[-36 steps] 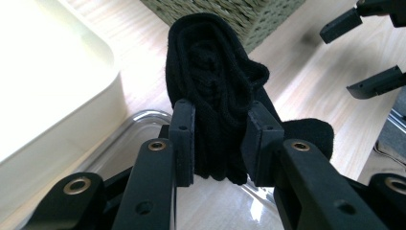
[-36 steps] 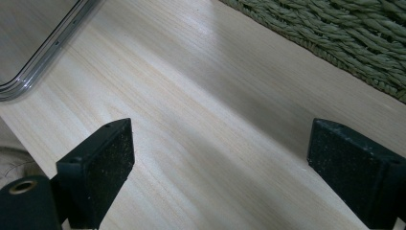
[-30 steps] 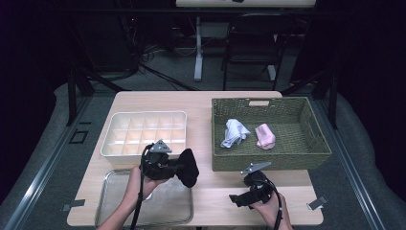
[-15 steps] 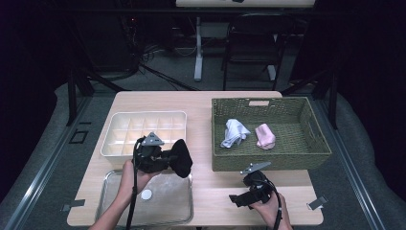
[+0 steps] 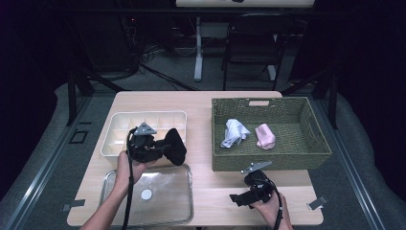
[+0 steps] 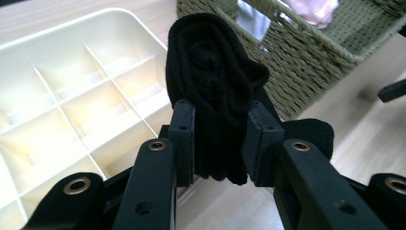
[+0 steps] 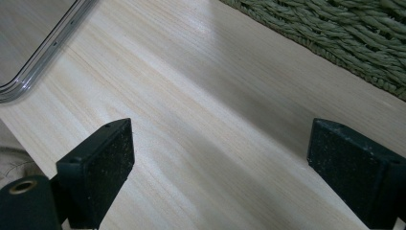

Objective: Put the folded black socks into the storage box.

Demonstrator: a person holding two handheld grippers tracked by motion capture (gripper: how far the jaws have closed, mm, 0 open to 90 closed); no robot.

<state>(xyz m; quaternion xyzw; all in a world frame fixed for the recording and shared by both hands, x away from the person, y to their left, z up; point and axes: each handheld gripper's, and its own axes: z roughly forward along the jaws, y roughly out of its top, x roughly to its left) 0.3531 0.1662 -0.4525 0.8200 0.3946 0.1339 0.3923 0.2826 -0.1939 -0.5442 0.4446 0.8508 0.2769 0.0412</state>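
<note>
My left gripper (image 5: pixel 165 147) (image 6: pixel 219 143) is shut on a rolled black sock (image 5: pixel 175 145) (image 6: pixel 215 96), held in the air over the near edge of the cream divided organiser tray (image 5: pixel 125 128) (image 6: pixel 57 105). The sock bulges out above and below the pads. My right gripper (image 5: pixel 238 200) (image 7: pixel 225 172) rests low at the table's front right, its jaws wide open over bare wood with nothing between them. A green woven basket (image 5: pixel 316 139) (image 6: pixel 306 52) at the right holds a white sock (image 5: pixel 234 132) and a pink sock (image 5: pixel 265 135).
A clear shallow plastic tray (image 5: pixel 177 211) (image 7: pixel 43 52) with a small white disc (image 5: pixel 146 194) in it lies at the front left, below the left hand. Bare wooden tabletop (image 5: pixel 206 103) runs between organiser and basket. Chairs and cables stand beyond the far edge.
The left hand has carried the black sock up and to the left, from over the clear tray toward the organiser. The right gripper has stayed where it was.
</note>
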